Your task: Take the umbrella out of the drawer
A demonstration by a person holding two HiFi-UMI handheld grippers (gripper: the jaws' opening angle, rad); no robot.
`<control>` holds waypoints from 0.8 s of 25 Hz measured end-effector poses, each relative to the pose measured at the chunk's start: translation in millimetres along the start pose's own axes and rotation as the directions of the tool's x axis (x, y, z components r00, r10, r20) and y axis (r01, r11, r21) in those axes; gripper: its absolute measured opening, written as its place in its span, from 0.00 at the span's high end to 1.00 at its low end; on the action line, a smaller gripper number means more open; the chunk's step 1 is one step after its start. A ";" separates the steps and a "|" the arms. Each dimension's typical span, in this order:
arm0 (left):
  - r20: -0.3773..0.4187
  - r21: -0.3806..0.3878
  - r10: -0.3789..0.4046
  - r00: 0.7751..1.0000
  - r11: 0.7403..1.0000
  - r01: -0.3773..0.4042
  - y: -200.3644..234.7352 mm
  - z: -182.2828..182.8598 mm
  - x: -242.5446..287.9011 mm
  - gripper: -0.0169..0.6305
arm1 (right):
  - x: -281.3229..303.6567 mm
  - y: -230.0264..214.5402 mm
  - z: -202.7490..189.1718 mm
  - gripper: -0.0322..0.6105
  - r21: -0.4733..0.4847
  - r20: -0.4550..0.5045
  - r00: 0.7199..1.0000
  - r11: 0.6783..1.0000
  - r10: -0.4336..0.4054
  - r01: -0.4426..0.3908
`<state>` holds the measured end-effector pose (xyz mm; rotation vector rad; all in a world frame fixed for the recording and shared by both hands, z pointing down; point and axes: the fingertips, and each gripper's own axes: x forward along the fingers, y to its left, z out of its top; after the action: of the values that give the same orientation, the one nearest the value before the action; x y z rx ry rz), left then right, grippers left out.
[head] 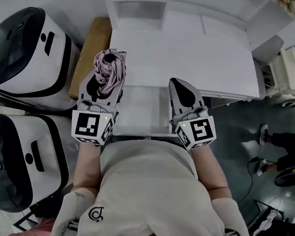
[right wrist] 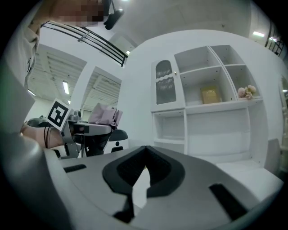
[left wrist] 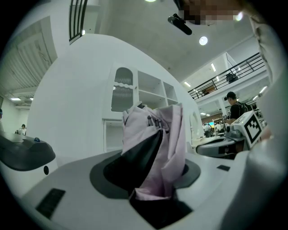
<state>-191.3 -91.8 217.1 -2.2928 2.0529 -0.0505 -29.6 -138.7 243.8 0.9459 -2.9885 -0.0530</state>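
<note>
Pinching the umbrella [left wrist: 168, 134] mid-bundle in left gripper [head: 104, 85], light floppy fabric, probably slipping easily; right gripper [right wrist: 145, 155] pressed together, empty.

The umbrella [head: 111, 67] is folded up, a crumpled bundle of pale pink fabric with a dark end poking out at its top. It sits clamped between the jaws of the left gripper [head: 107, 82], raised clear of the drawer [head: 140, 111] and over its left edge. The drawer is white and stands pulled out from the white cabinet
</note>
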 end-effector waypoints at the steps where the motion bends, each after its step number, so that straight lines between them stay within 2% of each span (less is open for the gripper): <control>1: -0.004 -0.003 -0.003 1.000 1.000 0.003 0.2 0.4 -0.3 0.62 | 0.2 1.0 0.3 0.94 -0.005 -0.004 1.000 1.000 0.004 -0.004; 10: -0.023 -0.015 -0.021 1.000 1.000 0.021 -8.3 -2.2 -6.5 0.62 | -6.4 10.1 -0.1 0.95 -0.038 -0.031 0.999 0.999 0.019 -0.020; 16: -0.033 -0.020 -0.027 0.999 0.999 0.026 -12.6 -3.4 -9.8 0.62 | -10.4 8.7 -0.7 0.95 0.008 -0.023 1.000 1.000 0.008 -0.007; 20: -0.042 -0.025 -0.030 0.999 0.999 0.029 -15.4 -6.4 -12.6 0.62 | -11.7 11.1 -0.2 0.95 0.004 -0.015 1.000 1.000 0.022 -0.022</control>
<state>-177.8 -77.8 224.8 -2.3564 2.0515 -0.0772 -26.4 -122.9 244.5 0.9100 -2.9859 -0.0400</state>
